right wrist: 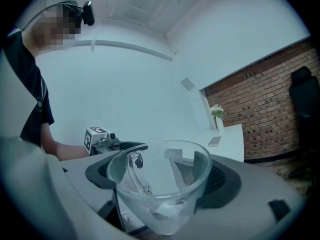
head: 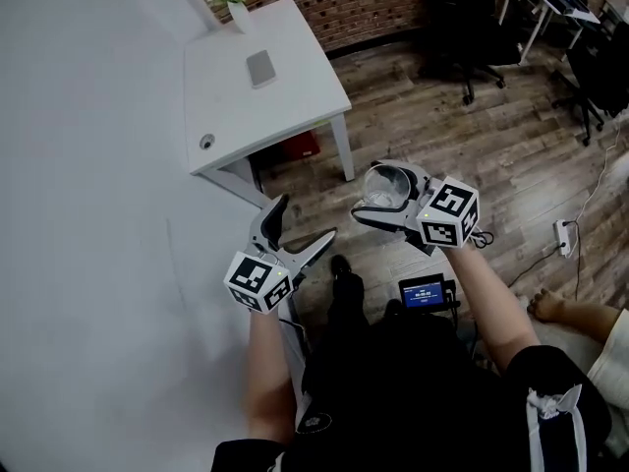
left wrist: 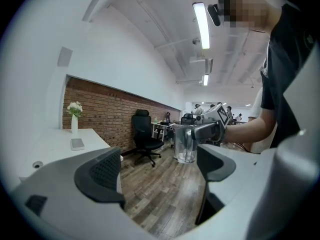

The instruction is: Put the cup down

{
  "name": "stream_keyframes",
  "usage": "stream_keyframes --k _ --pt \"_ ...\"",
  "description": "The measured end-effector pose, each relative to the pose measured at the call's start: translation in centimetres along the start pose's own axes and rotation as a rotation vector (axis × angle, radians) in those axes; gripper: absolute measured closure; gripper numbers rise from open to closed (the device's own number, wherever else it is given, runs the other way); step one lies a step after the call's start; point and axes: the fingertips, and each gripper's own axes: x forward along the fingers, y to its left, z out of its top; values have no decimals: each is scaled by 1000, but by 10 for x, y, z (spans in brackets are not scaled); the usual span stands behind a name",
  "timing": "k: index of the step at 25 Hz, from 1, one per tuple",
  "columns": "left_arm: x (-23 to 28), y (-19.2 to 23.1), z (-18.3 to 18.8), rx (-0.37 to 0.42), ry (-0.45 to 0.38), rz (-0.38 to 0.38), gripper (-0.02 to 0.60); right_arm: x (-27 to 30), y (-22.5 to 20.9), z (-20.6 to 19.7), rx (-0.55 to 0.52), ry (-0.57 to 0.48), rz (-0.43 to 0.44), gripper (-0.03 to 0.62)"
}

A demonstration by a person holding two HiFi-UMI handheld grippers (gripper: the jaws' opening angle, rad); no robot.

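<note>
Head view shows the right gripper [head: 381, 205] clamped on the clear cup [head: 385, 185], held in the air over the wooden floor [head: 511, 165], near and right of the white bench [head: 295, 87]. The left gripper [head: 305, 220] gapes wide with nothing between its jaws. Setting-down looks wholly undone: the cup has yet to reach a surface and be released.

You wear a black short-sleeved shirt [head: 413, 391]. Your left gripper [head: 303, 221] and right gripper [head: 371, 193] are pale grey, with dark pads [left wrist: 102, 176] and black-and-white marker cubes [head: 257, 280].
</note>
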Motion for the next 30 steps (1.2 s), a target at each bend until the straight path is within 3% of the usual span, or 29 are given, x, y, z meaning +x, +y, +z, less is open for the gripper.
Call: stream_keyframes --k 12,18,30 --pt "28 142 27 22 -40 -74 98 118 -77 57 7 -11 -51 143" --pt "34 177 21 -23 -57 -123 98 159 -95 67 -3 15 -57 143" --pt "62 239 23 -49 -56 -94 98 204 -151 77 11 27 -34 143"
